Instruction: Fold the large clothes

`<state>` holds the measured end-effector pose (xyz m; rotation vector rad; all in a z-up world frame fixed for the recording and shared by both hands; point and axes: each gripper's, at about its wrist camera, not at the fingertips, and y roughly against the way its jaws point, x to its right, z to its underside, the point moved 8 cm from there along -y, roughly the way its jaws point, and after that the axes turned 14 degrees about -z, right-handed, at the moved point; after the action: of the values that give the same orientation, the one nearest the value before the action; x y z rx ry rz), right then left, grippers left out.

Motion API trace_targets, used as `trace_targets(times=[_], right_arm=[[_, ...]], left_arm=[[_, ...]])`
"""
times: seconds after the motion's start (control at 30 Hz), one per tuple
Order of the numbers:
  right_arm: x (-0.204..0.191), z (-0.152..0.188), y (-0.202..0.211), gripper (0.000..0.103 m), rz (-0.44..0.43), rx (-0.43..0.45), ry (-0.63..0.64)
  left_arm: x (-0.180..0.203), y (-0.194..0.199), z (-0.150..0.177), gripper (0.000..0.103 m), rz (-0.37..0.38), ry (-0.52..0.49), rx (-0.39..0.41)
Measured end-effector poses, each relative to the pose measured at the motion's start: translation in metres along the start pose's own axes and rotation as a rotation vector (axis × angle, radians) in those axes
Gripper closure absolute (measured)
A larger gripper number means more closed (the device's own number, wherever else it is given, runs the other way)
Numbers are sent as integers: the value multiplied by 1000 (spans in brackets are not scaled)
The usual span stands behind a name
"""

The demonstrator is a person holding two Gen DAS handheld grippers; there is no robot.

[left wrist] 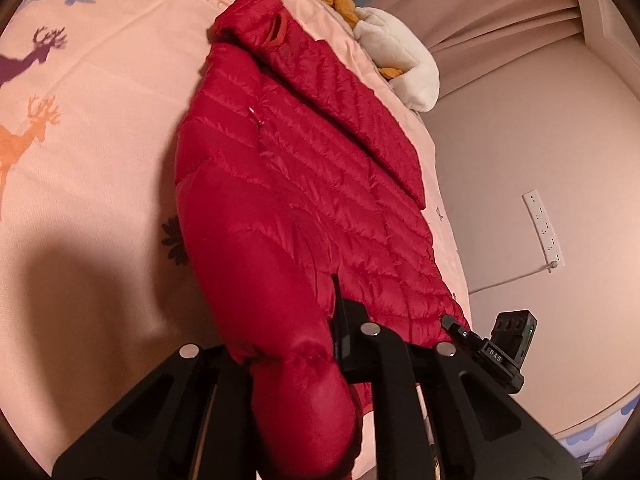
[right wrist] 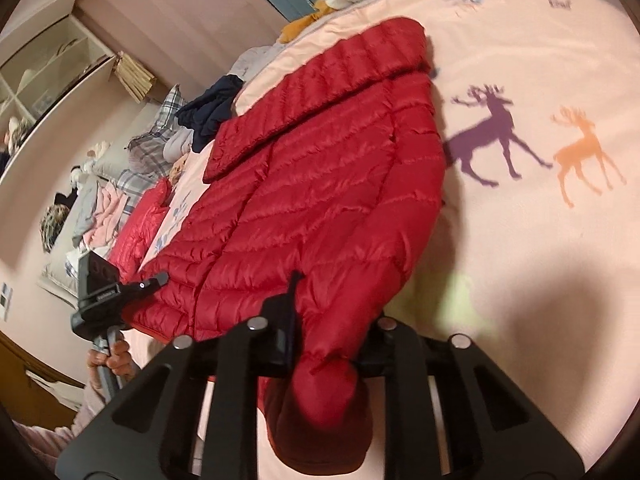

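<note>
A red quilted down jacket (left wrist: 288, 168) lies on a pink bed sheet (left wrist: 100, 140), hood at the far end, one sleeve folded across its body. My left gripper (left wrist: 296, 344) is shut on the jacket's left cuff at the near edge. In the right wrist view the same jacket (right wrist: 320, 184) lies on the sheet (right wrist: 540, 260), and my right gripper (right wrist: 328, 344) is shut on its right cuff. Each gripper shows in the other's view: the right one (left wrist: 508, 344) at the hem, the left one (right wrist: 104, 292) by the hem's left corner.
A white and orange plush toy (left wrist: 396, 52) lies at the bed's far end. Piles of other clothes (right wrist: 140, 168) sit left of the bed in the right wrist view. A power strip (left wrist: 544, 228) hangs on the wall. The bed edge runs along the jacket's right side (left wrist: 448, 208).
</note>
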<state>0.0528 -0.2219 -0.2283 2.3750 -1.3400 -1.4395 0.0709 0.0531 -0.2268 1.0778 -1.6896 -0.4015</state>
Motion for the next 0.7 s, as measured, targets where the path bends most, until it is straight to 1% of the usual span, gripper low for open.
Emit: trace_targets(times=[0.2, 0.7], right_arm=[[-16, -9, 11, 90, -20, 36, 46], [-45, -16, 44, 90, -63, 74, 120]], left_arm=[[21, 20, -4, 93, 5, -61, 46], [53, 52, -6, 93, 30, -137, 88]])
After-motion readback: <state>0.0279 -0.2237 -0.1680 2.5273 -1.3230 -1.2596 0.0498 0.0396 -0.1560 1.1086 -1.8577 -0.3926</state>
